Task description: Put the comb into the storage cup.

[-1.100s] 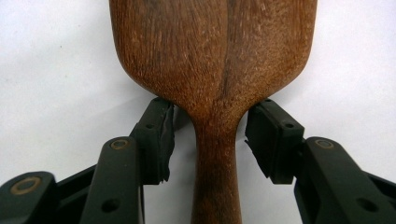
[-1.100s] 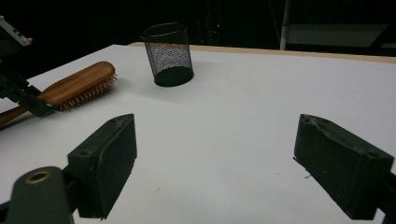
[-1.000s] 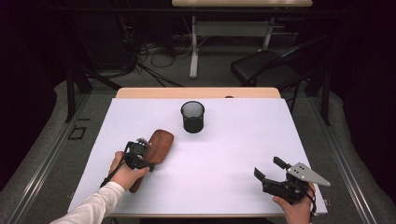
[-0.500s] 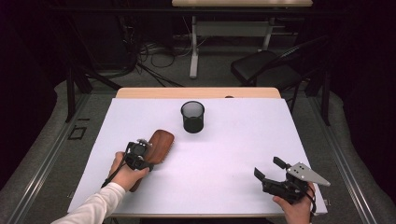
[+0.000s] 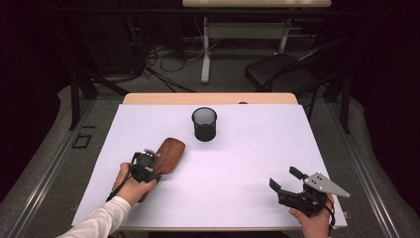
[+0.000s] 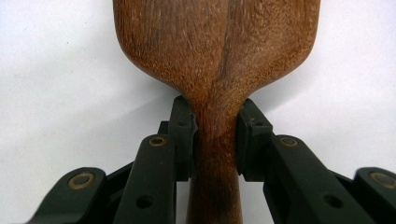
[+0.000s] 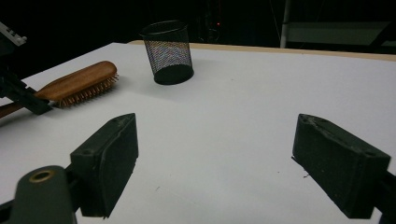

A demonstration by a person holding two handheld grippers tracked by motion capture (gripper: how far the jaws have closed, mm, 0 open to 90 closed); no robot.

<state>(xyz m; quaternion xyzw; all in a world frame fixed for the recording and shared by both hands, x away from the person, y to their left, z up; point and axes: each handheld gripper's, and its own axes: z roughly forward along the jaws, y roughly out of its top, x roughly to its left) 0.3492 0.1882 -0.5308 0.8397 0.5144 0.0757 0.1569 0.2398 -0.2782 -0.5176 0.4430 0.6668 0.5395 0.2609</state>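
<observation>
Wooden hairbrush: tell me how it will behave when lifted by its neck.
The wooden hairbrush looks solid, so it will probably stay stiff. The left hand-held gripper, jaws just closing, pinches the narrow neck; the broad head beyond may droop or pivot. The polished wood could slip between the pads.

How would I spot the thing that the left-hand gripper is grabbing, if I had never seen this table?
Start at the white table and find the black mesh cup near its far edge. Nearer the person and to the left lies a wooden hairbrush, bristles down, with the left gripper closed on the neck of its handle. It is the one brown wooden thing there.
</observation>
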